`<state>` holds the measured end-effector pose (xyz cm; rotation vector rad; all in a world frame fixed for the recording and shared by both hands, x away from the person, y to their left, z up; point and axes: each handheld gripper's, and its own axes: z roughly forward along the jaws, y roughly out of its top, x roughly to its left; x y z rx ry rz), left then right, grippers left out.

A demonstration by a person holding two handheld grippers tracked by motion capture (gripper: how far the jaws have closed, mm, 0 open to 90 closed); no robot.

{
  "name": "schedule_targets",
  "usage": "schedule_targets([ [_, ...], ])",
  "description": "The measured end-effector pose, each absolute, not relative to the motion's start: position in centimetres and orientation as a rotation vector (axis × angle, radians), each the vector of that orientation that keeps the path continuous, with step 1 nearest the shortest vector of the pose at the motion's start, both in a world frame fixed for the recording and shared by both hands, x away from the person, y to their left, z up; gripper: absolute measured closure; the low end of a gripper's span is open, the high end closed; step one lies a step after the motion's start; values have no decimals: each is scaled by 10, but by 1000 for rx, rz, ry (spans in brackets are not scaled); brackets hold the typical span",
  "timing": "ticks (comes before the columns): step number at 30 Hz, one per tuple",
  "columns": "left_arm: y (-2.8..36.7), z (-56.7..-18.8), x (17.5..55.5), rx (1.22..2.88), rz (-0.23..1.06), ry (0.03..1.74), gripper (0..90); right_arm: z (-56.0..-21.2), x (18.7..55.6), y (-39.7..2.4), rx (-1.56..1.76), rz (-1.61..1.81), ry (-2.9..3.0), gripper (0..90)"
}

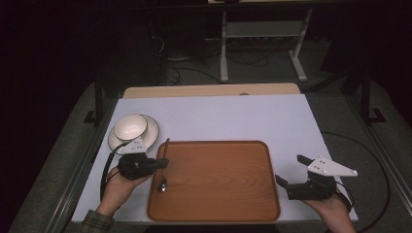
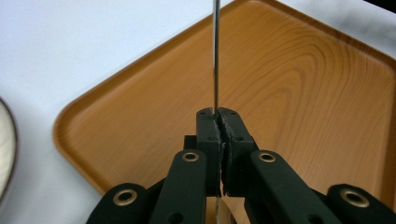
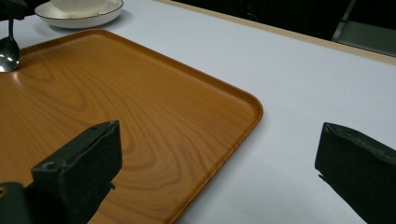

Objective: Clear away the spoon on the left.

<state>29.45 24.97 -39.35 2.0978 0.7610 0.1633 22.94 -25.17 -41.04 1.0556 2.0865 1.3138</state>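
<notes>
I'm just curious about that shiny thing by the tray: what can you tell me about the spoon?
The spoon is slim, shiny metal, with a thin straight handle and a small rounded bowl. The left gripper is clamped on its handle. Its bowl hangs low over the wooden tray's left edge, near the stacked white bowl and plate.

We see a table [image 1: 233, 116] covered by a pale sheet, with a strip of bare wood along its far edge. A wooden tray [image 1: 218, 182] lies flat on it toward the near edge. Just beyond the tray's far left corner sits a white plate [image 1: 151, 133] with a dark rim, a white bowl [image 1: 130, 126] resting on it.
</notes>
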Motion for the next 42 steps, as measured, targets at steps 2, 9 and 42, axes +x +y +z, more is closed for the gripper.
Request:
schedule_targets([
  [2, 247, -396, 295, 2094, 153, 755, 872, -410, 229, -252, 1054, 1315, 2084, 1],
  [9, 230, -405, 295, 2140, 119, 717, 872, -411, 230, -251, 1057, 1311, 2087, 1],
  [42, 194, -431, 293, 2334, 56, 601, 864, -411, 230, -251, 1057, 1307, 2089, 2],
])
